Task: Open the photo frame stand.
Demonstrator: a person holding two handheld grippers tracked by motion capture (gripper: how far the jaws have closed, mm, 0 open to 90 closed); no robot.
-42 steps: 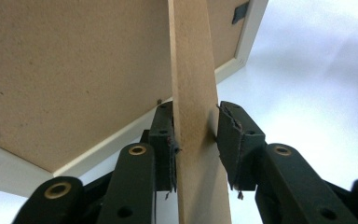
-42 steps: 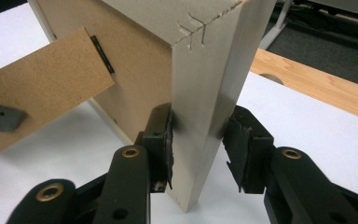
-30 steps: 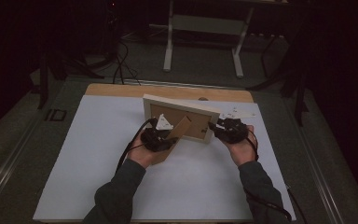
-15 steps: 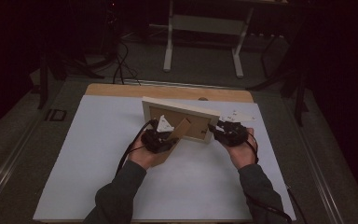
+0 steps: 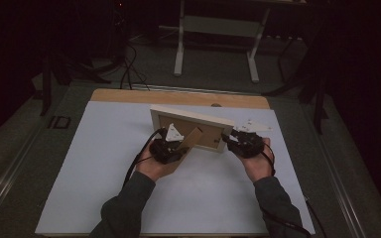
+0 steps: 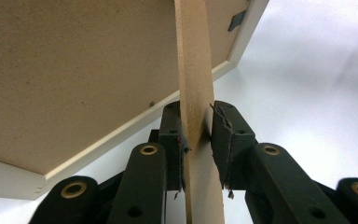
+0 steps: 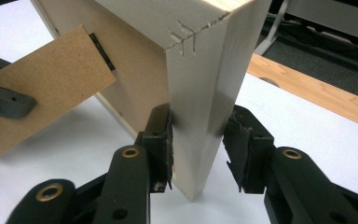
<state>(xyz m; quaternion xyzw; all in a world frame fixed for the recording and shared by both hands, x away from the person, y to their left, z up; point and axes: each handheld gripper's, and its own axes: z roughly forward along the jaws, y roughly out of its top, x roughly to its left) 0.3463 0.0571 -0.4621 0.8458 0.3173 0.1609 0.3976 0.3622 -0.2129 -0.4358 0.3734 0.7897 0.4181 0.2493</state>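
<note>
- My left gripper point(image 6: 196, 140) has just been closing its jaws on the picture frame's point(image 5: 191, 115) fibreboard stand leg point(image 6: 193, 70), which runs between them.
- My right gripper point(image 7: 198, 140) clamps the frame's pale wooden side rail point(image 7: 205, 88), frame upright on the white table point(image 5: 104, 148).
- I judge the frame light, rigid; the leg thin, hinged, snappable—grip the wood.

From my feed the picture frame point(image 5: 192, 127) stands near the table's point(image 5: 79, 188) far edge, roughly centred. Its back stand point(image 5: 192, 140) sticks out toward the near edge, left of the frame's right end.
</note>
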